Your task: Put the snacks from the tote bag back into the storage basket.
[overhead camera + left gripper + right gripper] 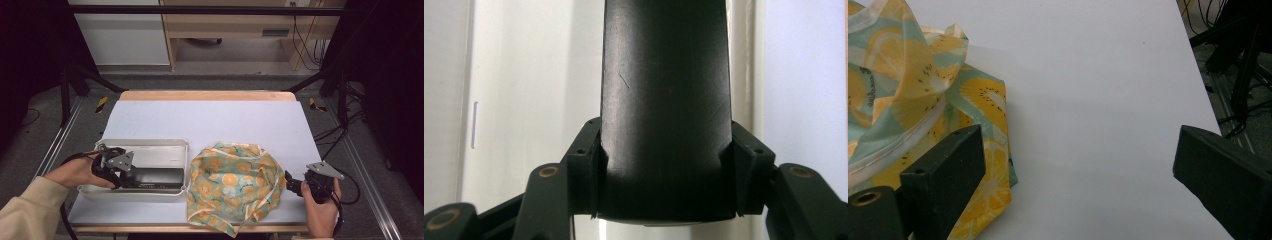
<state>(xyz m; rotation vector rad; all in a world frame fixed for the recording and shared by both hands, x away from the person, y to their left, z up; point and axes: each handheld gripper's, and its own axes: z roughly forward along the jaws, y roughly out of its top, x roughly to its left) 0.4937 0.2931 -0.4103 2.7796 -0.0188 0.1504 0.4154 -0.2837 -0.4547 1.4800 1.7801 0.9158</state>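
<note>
Lying beside the white tray [150, 145], fruit-print cloth [232, 182] flanks the open right tool [291, 184].

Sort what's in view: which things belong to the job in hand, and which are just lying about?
In the job:
- black box, clamped in the left hand-held gripper
- white tray around it
- citrus-print cloth, beside the open right hand-held gripper

Lying about:
- cables on the floor behind the table

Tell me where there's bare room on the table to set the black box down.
The far half of the table is bare, from behind the tray and cloth to the wooden edge. A narrow strip lies right of the cloth, by the right gripper. The near half is crowded: the left gripper holds the black box in the tray.
</note>
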